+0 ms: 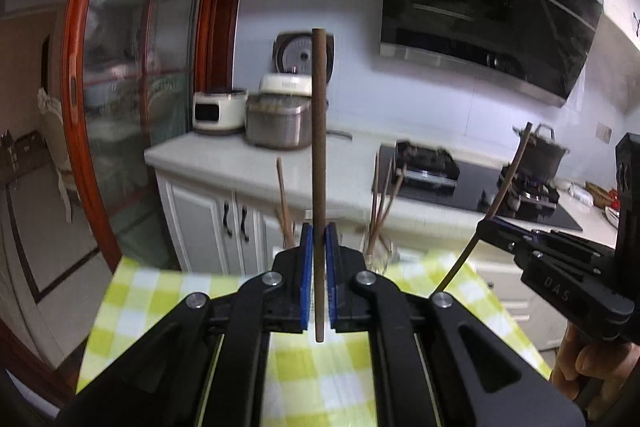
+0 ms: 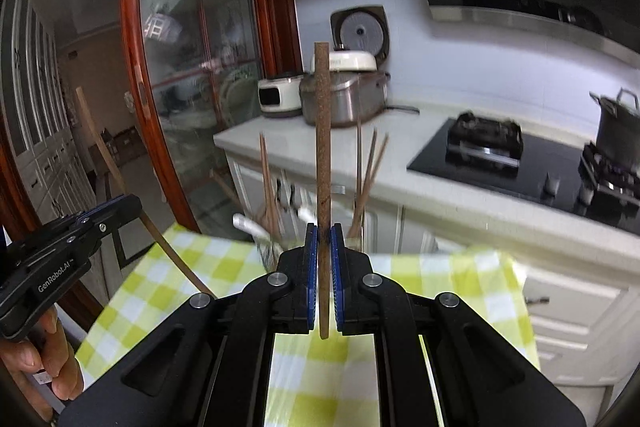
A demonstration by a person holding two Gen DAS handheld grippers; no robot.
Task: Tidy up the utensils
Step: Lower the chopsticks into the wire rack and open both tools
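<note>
Both grippers are up close, each clamped on a brown chopstick. Seen from its own wrist, the left gripper (image 1: 319, 267) has its blue pads pressed against the left chopstick (image 1: 319, 167), which stands upright, its lower tip hanging just below the pads. The right gripper (image 2: 323, 267) holds the right chopstick (image 2: 322, 163) the same way, narrow and upright. From the left wrist, that right gripper sits off to the side with its stick leaning at a slant.

Under them lies a checked cloth (image 2: 168, 279) in yellow-green and white, covering the table they hover over. At its far edge stand two clear holders, blurred, each with more chopsticks poking up: a left bunch (image 2: 267, 183) and a right bunch (image 2: 370, 175).

Beyond the cloth runs a white worktop (image 2: 400, 171) over pale cabinet doors (image 1: 208, 227). On it sit a small cream cooker (image 2: 278, 95), a steel pot (image 2: 340, 99) and a rice cooker with its lid open (image 2: 360, 35). Farther right is a black gas hob (image 2: 520, 167) carrying a lidded stockpot (image 2: 618, 131), under a dark range hood (image 1: 488, 11). To the left a red-framed glass door (image 2: 180, 67) opens toward another room.
</note>
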